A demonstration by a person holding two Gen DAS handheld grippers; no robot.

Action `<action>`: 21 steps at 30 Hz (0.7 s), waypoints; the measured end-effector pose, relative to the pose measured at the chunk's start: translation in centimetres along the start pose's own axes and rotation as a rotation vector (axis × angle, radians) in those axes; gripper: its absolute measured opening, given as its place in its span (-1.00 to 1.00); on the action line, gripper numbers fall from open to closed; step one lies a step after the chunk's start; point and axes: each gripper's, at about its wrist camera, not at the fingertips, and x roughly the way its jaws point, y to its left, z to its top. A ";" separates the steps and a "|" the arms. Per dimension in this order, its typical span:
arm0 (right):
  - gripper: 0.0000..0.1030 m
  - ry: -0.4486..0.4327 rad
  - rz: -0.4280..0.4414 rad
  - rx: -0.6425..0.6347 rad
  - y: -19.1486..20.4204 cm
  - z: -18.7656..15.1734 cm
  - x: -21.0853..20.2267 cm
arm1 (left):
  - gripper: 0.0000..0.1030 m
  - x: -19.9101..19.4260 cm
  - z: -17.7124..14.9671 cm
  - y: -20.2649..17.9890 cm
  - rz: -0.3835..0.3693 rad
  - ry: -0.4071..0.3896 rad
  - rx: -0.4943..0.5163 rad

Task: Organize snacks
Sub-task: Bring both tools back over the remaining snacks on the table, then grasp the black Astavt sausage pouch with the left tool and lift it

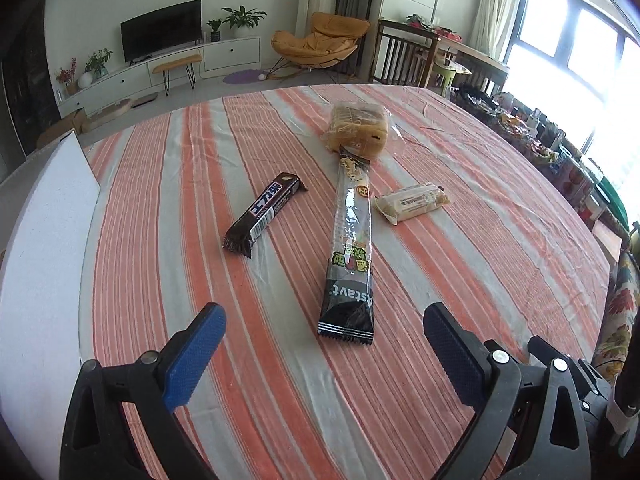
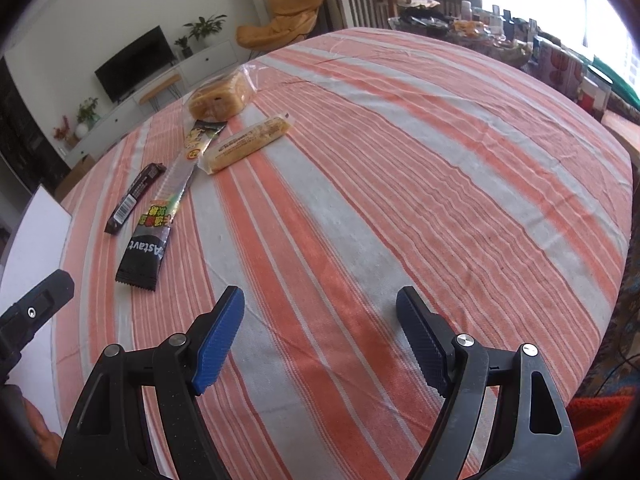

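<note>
I have both sets of jaws spread and empty: my left gripper (image 1: 322,326) hangs just short of the long black snack stick (image 1: 350,256), lined up with its near end, I judge for a pick. The chocolate bar (image 1: 262,216), pale wafer pack (image 1: 412,202) and bagged cake (image 1: 358,130) lie scattered on the striped counter (image 1: 500,240), unsorted, while my right gripper (image 2: 320,338) waits over bare cloth.

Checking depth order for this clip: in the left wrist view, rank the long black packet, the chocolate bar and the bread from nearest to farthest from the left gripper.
1. Long black packet, centre, its end just ahead of the left gripper.
2. Chocolate bar, left of it.
3. Bread, far end.
</note>
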 end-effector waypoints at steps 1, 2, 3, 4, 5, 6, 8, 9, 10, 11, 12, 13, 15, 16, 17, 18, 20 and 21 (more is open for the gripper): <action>0.59 0.000 0.002 -0.001 0.0 0.0 0.0 | 0.67 1.2 0.7 -0.8 0.019 0.014 0.031; 0.59 0.000 0.006 0.001 -0.1 0.0 0.0 | 0.53 2.4 1.3 -1.4 0.035 0.036 0.054; 0.59 0.000 0.013 0.005 -0.2 0.0 -0.1 | 0.43 3.5 1.8 -1.7 0.040 0.058 0.066; 0.59 -0.001 0.021 0.010 -0.3 0.0 -0.1 | 0.40 4.6 2.0 -1.9 0.035 0.080 0.069; 0.59 -0.002 0.030 0.015 -0.5 0.0 -0.2 | 0.34 5.6 2.2 -2.0 0.029 0.102 0.066; 0.58 -0.002 0.038 0.021 -0.7 0.0 -0.2 | 0.21 6.3 2.2 -2.0 0.030 0.117 0.060; 0.57 -0.004 0.051 0.034 -1.0 0.0 -0.3 | -0.31 7.2 1.9 -2.0 0.014 0.137 0.047; 0.57 -0.005 0.055 0.038 -1.0 0.0 -0.3 | -0.36 6.9 1.8 -2.1 0.014 0.116 0.053; 0.57 -0.006 0.056 0.040 -1.0 0.0 -0.3 | -0.45 6.4 1.5 -2.0 0.002 0.100 0.057; 0.57 -0.006 0.053 0.039 -1.0 0.0 -0.3 | -0.60 5.8 1.1 -2.0 -0.014 0.087 0.060; 0.57 -0.006 0.049 0.035 -0.9 0.0 -0.3 | -0.71 5.0 0.6 -2.0 -0.021 0.081 0.065; 0.57 -0.006 0.045 0.031 -0.8 0.1 -0.2 | -0.74 4.1 -0.1 -1.9 -0.022 0.079 0.065; 0.58 -0.005 0.039 0.025 -0.7 0.1 -0.2 | -0.76 2.1 -2.1 -1.5 -0.025 0.086 0.056; 0.58 -0.005 0.039 0.026 -0.6 0.1 -0.2 | -0.76 0.9 -3.6 -1.2 -0.023 0.097 0.053; 0.58 -0.006 0.040 0.028 -0.7 0.1 -0.2 | -0.76 -0.2 -5.2 -0.8 -0.022 0.109 0.046; 0.58 -0.006 0.044 0.032 -0.7 0.1 -0.2 | -0.75 -1.5 -6.8 -0.4 -0.026 0.117 0.038; 0.58 -0.007 0.052 0.043 -0.9 0.1 -0.2 | -0.70 -4.0 -9.9 0.3 -0.012 0.124 0.021; 0.58 -0.007 0.054 0.047 -1.0 0.1 -0.2 | -0.53 -5.2 -11.1 0.6 -0.003 0.120 0.009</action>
